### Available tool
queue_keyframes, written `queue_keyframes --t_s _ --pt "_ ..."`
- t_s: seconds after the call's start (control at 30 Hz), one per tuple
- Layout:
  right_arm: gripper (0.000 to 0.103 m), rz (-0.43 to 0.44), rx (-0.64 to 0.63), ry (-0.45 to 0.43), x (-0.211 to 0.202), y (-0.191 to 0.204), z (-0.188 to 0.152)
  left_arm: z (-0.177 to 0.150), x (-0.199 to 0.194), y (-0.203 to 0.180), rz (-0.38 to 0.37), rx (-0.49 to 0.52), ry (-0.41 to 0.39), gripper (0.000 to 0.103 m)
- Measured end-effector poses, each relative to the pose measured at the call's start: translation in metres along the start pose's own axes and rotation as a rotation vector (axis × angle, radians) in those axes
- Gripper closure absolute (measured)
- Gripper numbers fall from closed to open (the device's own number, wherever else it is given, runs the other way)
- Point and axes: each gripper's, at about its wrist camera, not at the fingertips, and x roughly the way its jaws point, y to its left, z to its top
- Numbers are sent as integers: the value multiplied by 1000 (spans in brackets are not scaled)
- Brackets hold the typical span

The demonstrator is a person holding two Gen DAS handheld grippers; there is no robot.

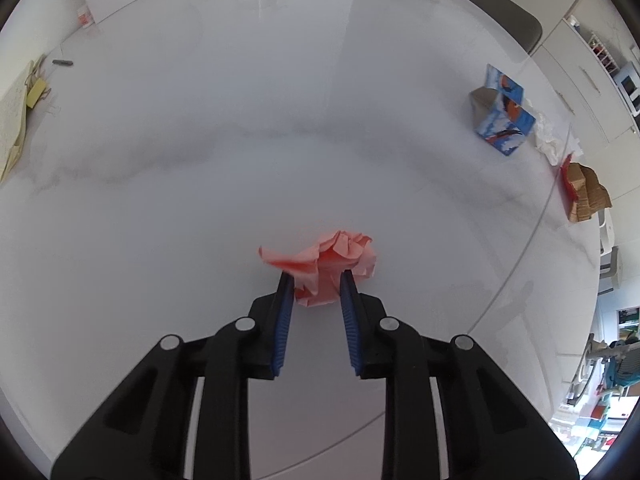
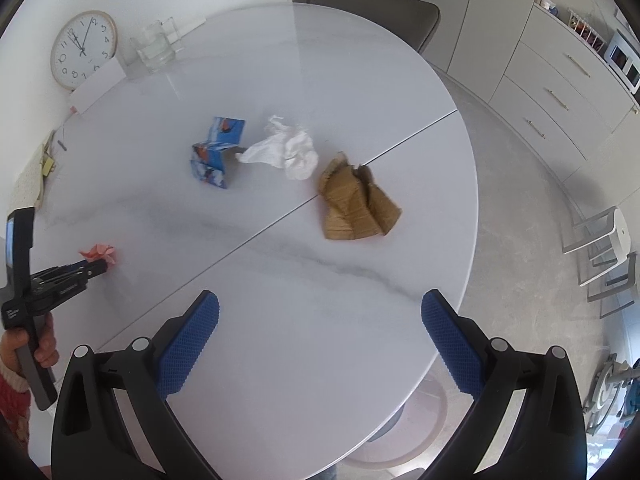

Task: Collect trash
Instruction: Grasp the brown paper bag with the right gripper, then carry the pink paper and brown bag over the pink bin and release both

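A crumpled pink paper [image 1: 332, 256] lies on the white round table [image 1: 240, 140], and my left gripper [image 1: 316, 280] is shut on its near part, a blue pad pressing each side. The right wrist view shows that same gripper [image 2: 102, 266] at the far left, on the pink paper [image 2: 98, 252], with a hand on its handle. My right gripper [image 2: 320, 308] hangs open and empty above the table's near edge. Beyond it lie a crushed blue carton [image 2: 216, 152], a white tissue wad [image 2: 288, 150] and crumpled brown cardboard [image 2: 356, 204].
A wall clock [image 2: 82, 50], a glass container [image 2: 156, 46] and a white card stand at the table's far side. Papers and clips [image 1: 16, 120] lie at the left edge. A grey chair [image 2: 376, 12] sits behind the table, and a white stool [image 2: 600, 240] stands on the floor at right.
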Motion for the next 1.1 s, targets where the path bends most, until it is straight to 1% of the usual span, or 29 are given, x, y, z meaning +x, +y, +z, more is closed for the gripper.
queue_keyframes --t_s 0.1,0.2,0.27,0.33,0.4,0.47,0.57,0.63,0.67,0.73,0.77,0.8,0.83,0.87,0.9,0.97,1.0,1.1 --pt "2 41 -28 17 14 -18 10 3 -13 -19 -24 -1 -22 79" --pt "2 69 -89 57 37 -31 25 7 -28 -45 -76 -8 -36 79" --pt "2 59 -154 81 54 -32 34 9 -38 -63 -104 -2 -42 79" --pt "2 29 -230 99 72 -29 45 9 -47 -84 -128 13 -47 79" --pt "2 18 -257 110 88 -28 54 7 -54 -105 -155 24 -46 79" --pt "2 30 -247 122 101 -27 62 6 -58 -124 -170 33 -41 79" --pt "2 48 -203 137 119 -23 72 3 -63 -138 -176 47 -38 79" --pt "2 30 -200 147 127 -18 73 -3 -68 -135 -171 57 -35 79" --pt "3 1 -203 151 131 -15 72 -4 -68 -137 -167 60 -32 79" --pt "3 -21 -212 153 135 -10 69 -6 -66 -139 -165 59 -29 79" --pt "7 -27 -212 155 136 -9 66 -7 -67 -138 -165 56 -27 79" --pt "19 -13 -205 155 136 -10 65 -7 -67 -137 -166 52 -25 79" --pt "28 25 -178 151 135 -13 64 -8 -67 -137 -166 52 -25 79" --pt "47 22 -161 140 132 -15 64 -9 -67 -136 -164 54 -24 79" --pt "53 13 -161 140 132 -17 65 -9 -65 -136 -162 58 -22 79" --pt "53 56 -133 150 131 -23 64 -8 -62 -137 -159 67 -19 79" --pt "53 64 -122 153 131 -25 63 -6 -58 -140 -161 72 -18 79" --pt "53 50 -110 145 124 -27 55 -7 -58 -143 -177 87 -18 79"
